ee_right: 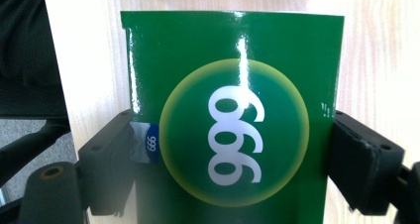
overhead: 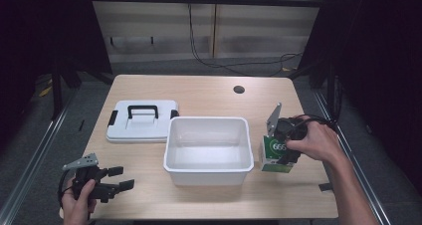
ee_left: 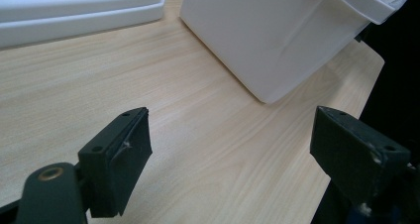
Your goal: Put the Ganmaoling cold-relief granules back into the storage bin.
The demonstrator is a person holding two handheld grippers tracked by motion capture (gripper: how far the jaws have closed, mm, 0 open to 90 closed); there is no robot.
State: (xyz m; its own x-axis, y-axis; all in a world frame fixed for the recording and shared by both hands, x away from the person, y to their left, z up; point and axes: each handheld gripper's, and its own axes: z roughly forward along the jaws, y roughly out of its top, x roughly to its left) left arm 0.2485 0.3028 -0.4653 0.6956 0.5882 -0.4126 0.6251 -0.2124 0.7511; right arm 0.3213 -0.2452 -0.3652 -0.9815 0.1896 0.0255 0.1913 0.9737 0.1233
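Carton (overhead: 275, 155) on wooden table (overhead: 199, 93) (dim room).

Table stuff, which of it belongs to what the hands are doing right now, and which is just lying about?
In the job:
- green box, clamped between the right gripper jaws
- white tub, open, right beside the box

Lying about:
- white lid with black handle, flat behind the tub
- left gripper, open, holding nothing
- round hole in the table

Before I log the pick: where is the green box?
High view, table's right side: green box beside the white bin, clamped in the right claw.
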